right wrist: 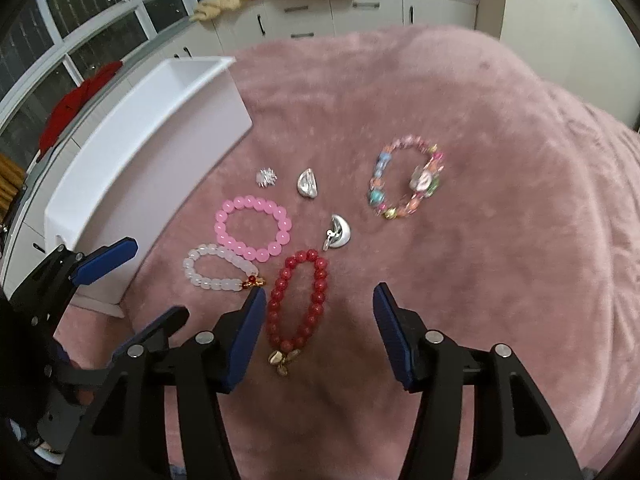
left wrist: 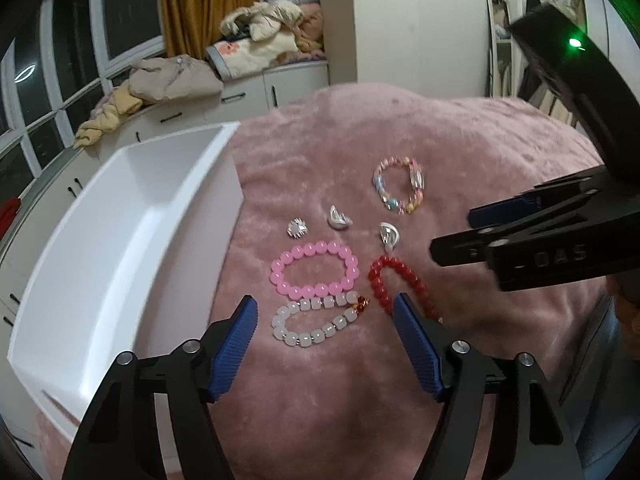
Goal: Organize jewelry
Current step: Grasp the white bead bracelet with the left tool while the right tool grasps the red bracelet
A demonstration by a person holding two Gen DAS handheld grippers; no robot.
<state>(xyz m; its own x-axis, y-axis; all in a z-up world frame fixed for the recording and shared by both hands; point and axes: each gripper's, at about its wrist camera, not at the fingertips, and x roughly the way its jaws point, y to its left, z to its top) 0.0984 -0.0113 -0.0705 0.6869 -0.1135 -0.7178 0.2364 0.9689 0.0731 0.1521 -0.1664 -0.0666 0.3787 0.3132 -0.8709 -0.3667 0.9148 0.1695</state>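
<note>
Both jaws stand wide apart, holding nothing: left gripper [left wrist: 324, 312] hovers over the milky white bead bracelet [left wrist: 316, 322], right gripper [right wrist: 320, 300] over the dark red bead bracelet [right wrist: 298, 300]. Farther, the pink glossy bead bracelet [left wrist: 314, 268] lies; the white plastic tray [left wrist: 120, 240] waits alongside, probably to receive them

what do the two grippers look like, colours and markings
Both are matte black frames with silver round bolts at the joints and ribbed blue pads on the fingers. The right gripper carries embossed lettering and a green indicator light; the left gripper looks the same.
</note>
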